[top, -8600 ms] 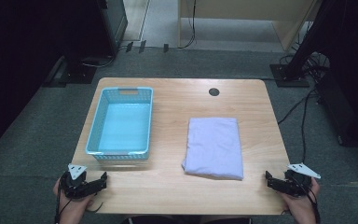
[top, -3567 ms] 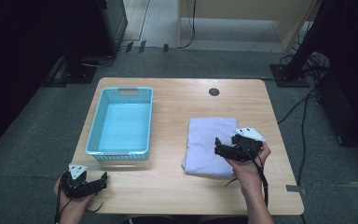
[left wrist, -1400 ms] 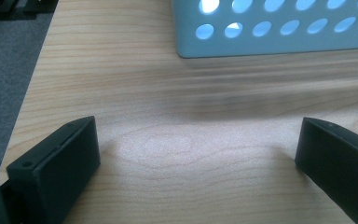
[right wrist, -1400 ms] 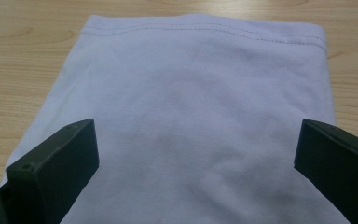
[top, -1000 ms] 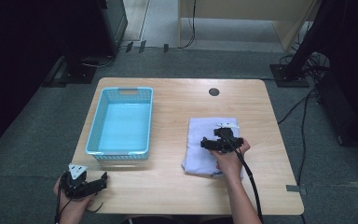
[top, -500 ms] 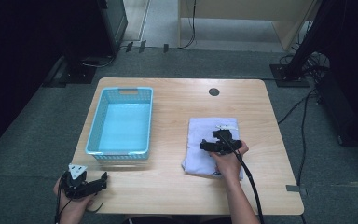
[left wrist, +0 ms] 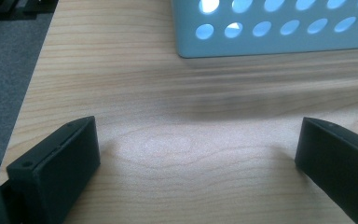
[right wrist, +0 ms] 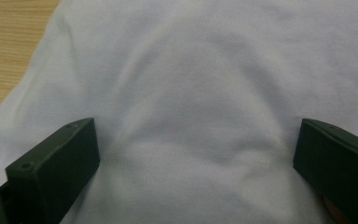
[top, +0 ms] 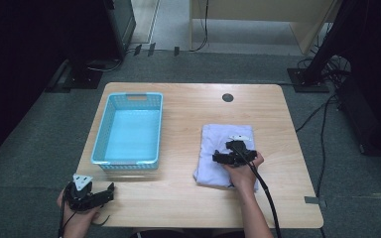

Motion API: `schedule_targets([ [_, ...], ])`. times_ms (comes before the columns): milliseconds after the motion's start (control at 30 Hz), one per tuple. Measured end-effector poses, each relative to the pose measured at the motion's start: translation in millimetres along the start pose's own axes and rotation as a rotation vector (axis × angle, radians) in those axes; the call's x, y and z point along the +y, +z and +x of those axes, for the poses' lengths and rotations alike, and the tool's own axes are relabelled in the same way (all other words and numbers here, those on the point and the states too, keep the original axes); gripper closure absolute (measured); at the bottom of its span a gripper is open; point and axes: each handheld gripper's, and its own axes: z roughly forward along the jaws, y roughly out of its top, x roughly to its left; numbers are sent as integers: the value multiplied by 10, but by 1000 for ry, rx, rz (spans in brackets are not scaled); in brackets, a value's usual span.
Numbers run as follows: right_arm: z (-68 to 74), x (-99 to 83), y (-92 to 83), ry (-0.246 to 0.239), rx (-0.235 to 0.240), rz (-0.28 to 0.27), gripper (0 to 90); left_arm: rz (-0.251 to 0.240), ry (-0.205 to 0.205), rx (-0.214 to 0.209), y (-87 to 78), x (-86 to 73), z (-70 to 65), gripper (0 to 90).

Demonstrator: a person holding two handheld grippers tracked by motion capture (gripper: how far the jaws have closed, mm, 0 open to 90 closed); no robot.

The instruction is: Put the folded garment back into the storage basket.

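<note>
You see a light wooden table (top: 188, 119) with pale tan grain running in fine streaks, and a small dark round grommet (top: 227, 97) set into its far part. The rectangular plastic basket (top: 129, 130) is light blue, its walls patterned with rows of round holes that glow brighter blue in your left gripper view. The folded cloth (top: 217, 144) is a pale lavender white, plain and unpatterned. Your left gripper (top: 110, 188) is black with a grey three-cornered plate; your right gripper (top: 215, 158) is black too, its plate pale. The carpeted floor (top: 30, 148) is dark grey and speckled.
</note>
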Motion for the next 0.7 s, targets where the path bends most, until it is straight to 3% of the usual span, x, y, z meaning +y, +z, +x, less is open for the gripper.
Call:
schedule_targets([
  [600, -4, -29, 1, -5, -1, -25, 0, 0, 0, 0, 0, 0, 0, 0],
  [700, -5, -27, -8, -4, -4, -27, 36, 0, 0, 0, 0, 0, 0, 0],
])
